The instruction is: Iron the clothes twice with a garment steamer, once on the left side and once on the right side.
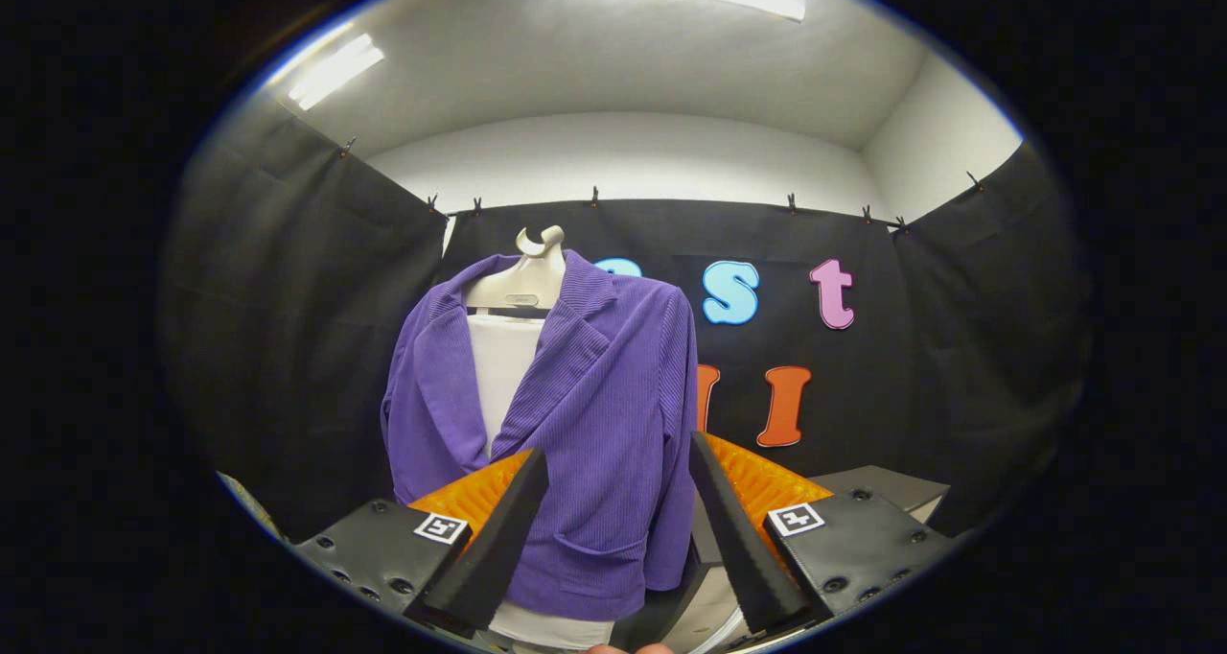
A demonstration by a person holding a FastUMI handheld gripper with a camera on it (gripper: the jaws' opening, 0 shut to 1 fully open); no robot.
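**Gripper view: my tool is wide open in front of the purple jacket**

Gripper view shows my gripper (618, 462) with its two black fingers (498, 529) spread far apart. Nothing is held between them. They press on nothing and touch nothing. Each finger has an orange part behind it and a black block with a small square black-and-white marker (441, 527) on top.

Beyond the fingers hangs the purple jacket (594, 424). I see it through the gap between the fingers, and it reaches a bit past the left finger too. It is apart from my tool, not touching it.

The jacket is ribbed, with thin lines running down the cloth. It has a wide collar folded open at the top. The front is open a little, and a white board (503, 366) shows in the opening. More of the white shows under the bottom hem. One sleeve hangs down on each side. There is a pocket (599, 544) low on the front, right between my fingers. The cloth looks mostly flat, with soft folds near the collar.

The jacket hangs on a pale hanger (532, 270) with a curved hook on top. It hangs straight up and down.

Low down on the right, behind my right finger, I see a grey thing (882, 486) with a flat top. I cannot tell what it is.

Black cloth walls (307, 328) stand behind and beside the jacket.
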